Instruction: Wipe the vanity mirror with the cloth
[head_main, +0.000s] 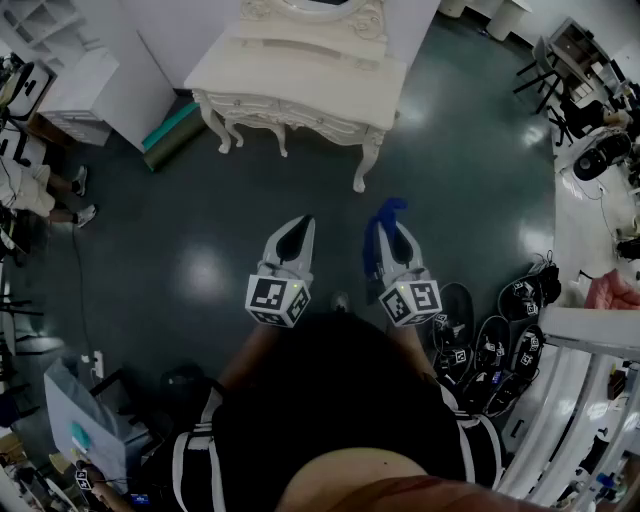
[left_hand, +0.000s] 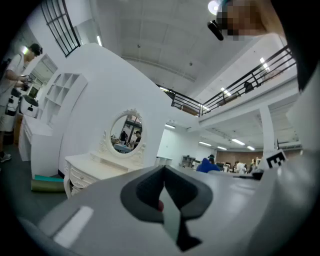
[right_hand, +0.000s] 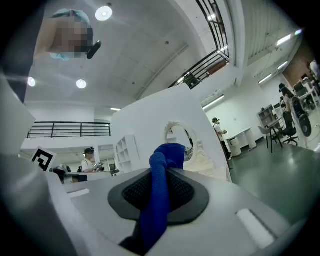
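the head view looks steeply down past the left gripper and right gripper to the vanity ahead. each gripper view looks upward along its jaws; both share the oval mirror, well off.

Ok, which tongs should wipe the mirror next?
Likely right: the right tongs are shut on the blue cloth, the left tongs shut and empty. The oval white-framed vanity mirror stands ahead.

We carry a left gripper and a right gripper: ahead of each black-and-white marker cube, pale grey tapered shells with dark grey pads. Behind the cubes, we wear a black top with white-striped sleeves.
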